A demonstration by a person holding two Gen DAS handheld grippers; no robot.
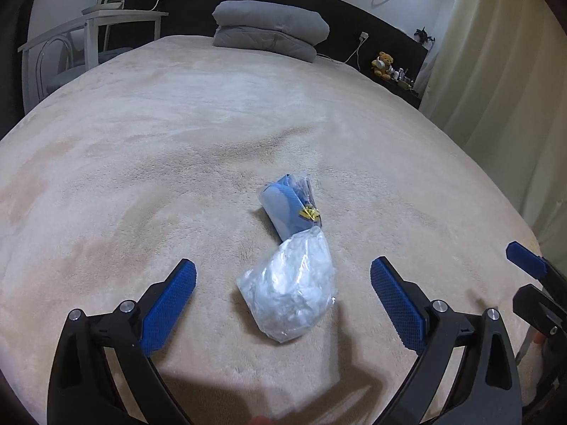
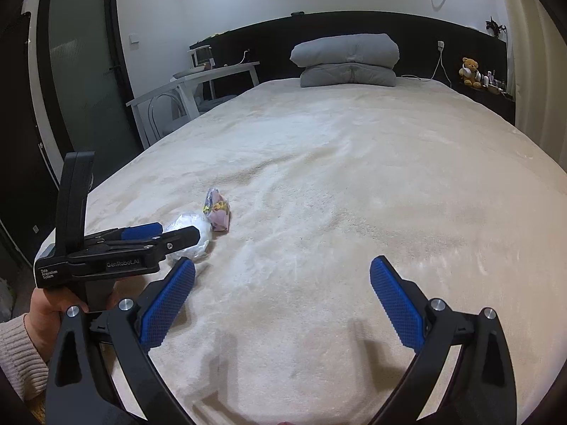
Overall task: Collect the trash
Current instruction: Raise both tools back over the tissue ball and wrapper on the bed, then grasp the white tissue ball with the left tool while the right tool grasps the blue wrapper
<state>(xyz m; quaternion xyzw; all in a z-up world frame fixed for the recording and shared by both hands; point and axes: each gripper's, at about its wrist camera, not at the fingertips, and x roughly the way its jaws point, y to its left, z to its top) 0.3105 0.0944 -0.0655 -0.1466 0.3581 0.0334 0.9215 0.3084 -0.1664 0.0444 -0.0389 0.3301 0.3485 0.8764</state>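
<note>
You have a bed under a cream plush blanket filling the view. At twelve o'clock a folded grey duvet sits against the dark headboard. A teddy bear sits at two o'clock, a white desk at ten.

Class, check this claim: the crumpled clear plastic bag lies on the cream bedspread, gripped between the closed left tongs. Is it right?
Not quite. The left wrist view shows the left tongs open, their pads clear of the crumpled clear plastic bag, which does lie on the cream bedspread.
</note>
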